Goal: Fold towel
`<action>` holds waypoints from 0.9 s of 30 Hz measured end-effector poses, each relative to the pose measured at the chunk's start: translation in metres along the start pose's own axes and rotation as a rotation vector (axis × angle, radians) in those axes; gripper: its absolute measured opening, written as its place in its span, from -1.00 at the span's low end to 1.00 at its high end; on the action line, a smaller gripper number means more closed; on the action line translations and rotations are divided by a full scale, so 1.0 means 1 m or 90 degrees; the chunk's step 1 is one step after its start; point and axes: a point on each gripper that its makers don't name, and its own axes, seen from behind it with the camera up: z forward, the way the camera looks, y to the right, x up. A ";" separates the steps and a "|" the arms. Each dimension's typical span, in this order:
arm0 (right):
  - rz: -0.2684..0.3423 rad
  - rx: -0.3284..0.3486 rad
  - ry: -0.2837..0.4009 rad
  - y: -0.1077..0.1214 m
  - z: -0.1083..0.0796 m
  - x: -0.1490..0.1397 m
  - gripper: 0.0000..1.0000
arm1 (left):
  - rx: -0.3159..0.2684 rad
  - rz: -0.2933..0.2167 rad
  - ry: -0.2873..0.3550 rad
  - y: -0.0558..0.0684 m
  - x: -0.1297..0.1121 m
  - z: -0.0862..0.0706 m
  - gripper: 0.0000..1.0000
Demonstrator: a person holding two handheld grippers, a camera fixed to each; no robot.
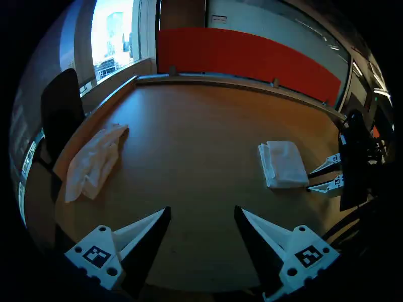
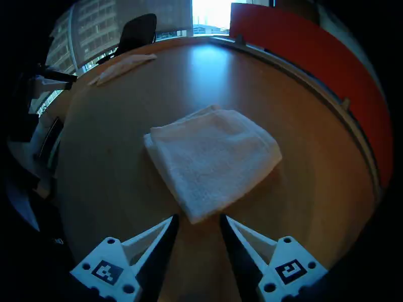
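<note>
Surroundings: black office chair (image 1: 60, 110) at the far-left table edge, bright window (image 1: 116, 40) behind it. Long red partition panel (image 1: 247, 55) runs along the far side, behind a raised rail. Nothing stands between either gripper and the towels.

Task item: folded white terry towel (image 2: 211, 156) lies flat on the brown wooden table (image 1: 201, 131) as a neat, layered rectangle. In the right gripper view its near corner sits right at the gap between the fingertips. Right gripper (image 2: 198, 217) is released: fingers spread, neither one pressing on the cloth. The left gripper view shows the same towel on the right side of the table, with the right gripper's tips just beside its right edge.

Second item: crumpled white cloth towel (image 1: 95, 161) lies in a long loose heap near the left table edge, close to the chair and well apart from the folded one.

Left gripper (image 1: 201, 216) is released, jaws wide, holding nothing, over bare table at the near edge.

Room: broad bare wood between the two towels and out to the far rail. The table edge curves close by the crumpled towel.
</note>
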 end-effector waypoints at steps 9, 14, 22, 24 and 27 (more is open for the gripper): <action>0.013 -0.008 0.001 -0.003 0.004 0.000 -0.16 | -0.001 0.000 0.001 -0.001 -0.001 -0.002 0.85; 0.017 -0.013 0.002 -0.002 0.006 0.000 -0.27 | 0.000 -0.001 0.001 -0.002 -0.002 -0.004 0.85; 0.026 -0.017 0.003 0.000 0.008 -0.001 -0.52 | -0.001 0.002 0.001 -0.004 -0.002 -0.005 0.85; 0.027 -0.016 0.003 0.000 0.008 -0.001 -0.63 | -0.002 0.003 0.002 -0.004 -0.002 -0.005 0.85; 0.027 -0.016 0.003 -0.001 0.008 -0.002 -0.83 | -0.002 0.004 0.002 -0.004 -0.002 -0.005 0.85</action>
